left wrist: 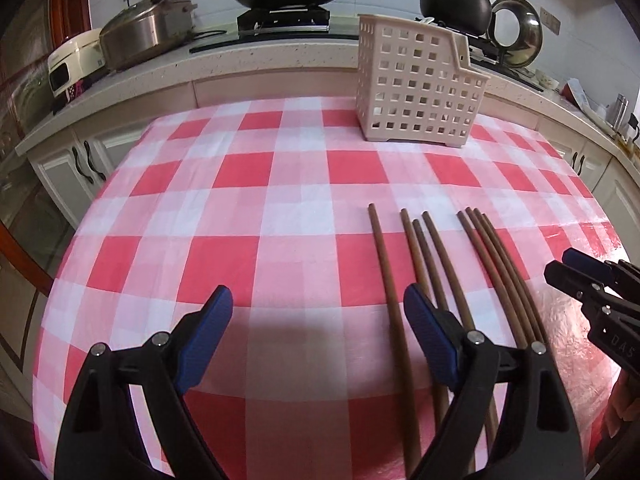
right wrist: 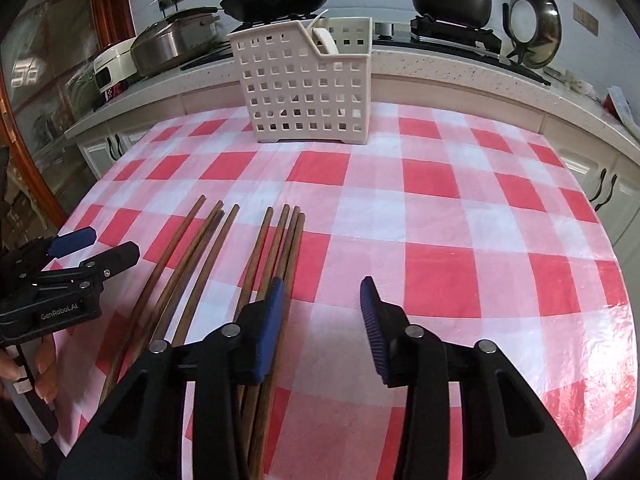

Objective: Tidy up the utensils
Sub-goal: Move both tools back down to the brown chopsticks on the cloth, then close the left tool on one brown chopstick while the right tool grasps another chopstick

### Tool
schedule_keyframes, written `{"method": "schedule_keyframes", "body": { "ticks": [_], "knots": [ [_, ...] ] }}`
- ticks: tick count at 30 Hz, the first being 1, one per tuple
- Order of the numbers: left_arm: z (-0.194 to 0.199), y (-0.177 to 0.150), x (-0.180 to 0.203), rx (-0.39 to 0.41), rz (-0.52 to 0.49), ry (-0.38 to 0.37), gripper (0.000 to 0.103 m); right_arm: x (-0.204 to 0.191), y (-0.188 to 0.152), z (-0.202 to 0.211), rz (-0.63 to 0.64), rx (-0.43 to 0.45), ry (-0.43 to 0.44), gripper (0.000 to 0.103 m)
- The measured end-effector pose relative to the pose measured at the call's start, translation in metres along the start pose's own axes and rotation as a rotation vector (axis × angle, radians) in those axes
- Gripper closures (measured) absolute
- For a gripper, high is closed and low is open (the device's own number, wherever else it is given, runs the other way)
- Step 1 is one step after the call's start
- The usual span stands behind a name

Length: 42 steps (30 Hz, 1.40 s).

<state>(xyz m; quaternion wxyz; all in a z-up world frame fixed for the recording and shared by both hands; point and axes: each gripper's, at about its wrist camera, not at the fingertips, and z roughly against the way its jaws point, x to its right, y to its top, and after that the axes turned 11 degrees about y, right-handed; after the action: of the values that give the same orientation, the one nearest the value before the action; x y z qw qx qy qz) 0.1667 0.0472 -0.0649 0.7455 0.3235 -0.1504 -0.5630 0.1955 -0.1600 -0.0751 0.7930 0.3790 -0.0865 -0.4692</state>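
Brown wooden chopsticks lie loose on my checked tablecloth, well short of the white perforated basket. My left gripper and right gripper both gape, pinching nothing.

The desk wears a red-and-white checked cloth. At its far edge stands a pale slotted basket. Near the front lie brown chopsticks, fanned in two loose groups.

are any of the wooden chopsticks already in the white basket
No, the wooden chopsticks all lie flat on the checked tablecloth, apart from the white basket standing at the far edge.
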Motion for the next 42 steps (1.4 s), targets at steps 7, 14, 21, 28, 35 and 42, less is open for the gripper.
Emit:
{"method": "schedule_keyframes", "body": {
  "ticks": [7,14,21,28,35,42],
  "knots": [
    [0.002,-0.003,0.001,0.008,-0.008,0.008,0.019,-0.005,0.002,-0.010,0.021,-0.028,0.002,0.074],
    [-0.003,-0.006,-0.004,-0.017,0.025,-0.032,0.018,-0.007,0.003,-0.016,0.030,-0.043,-0.003,0.077],
    [-0.008,-0.009,-0.001,-0.023,0.018,-0.025,0.019,-0.010,0.001,-0.021,0.034,-0.057,-0.007,0.079],
    [-0.008,-0.009,-0.003,-0.020,0.025,-0.027,0.019,-0.010,0.000,-0.025,0.036,-0.066,-0.020,0.083],
    [-0.010,-0.008,-0.001,-0.025,0.012,-0.025,0.019,-0.018,0.001,-0.034,0.066,-0.070,-0.040,0.084],
    [-0.010,-0.003,0.018,-0.016,-0.066,-0.032,0.020,-0.013,0.002,-0.033,0.053,-0.074,-0.034,0.094]
  ]
}}
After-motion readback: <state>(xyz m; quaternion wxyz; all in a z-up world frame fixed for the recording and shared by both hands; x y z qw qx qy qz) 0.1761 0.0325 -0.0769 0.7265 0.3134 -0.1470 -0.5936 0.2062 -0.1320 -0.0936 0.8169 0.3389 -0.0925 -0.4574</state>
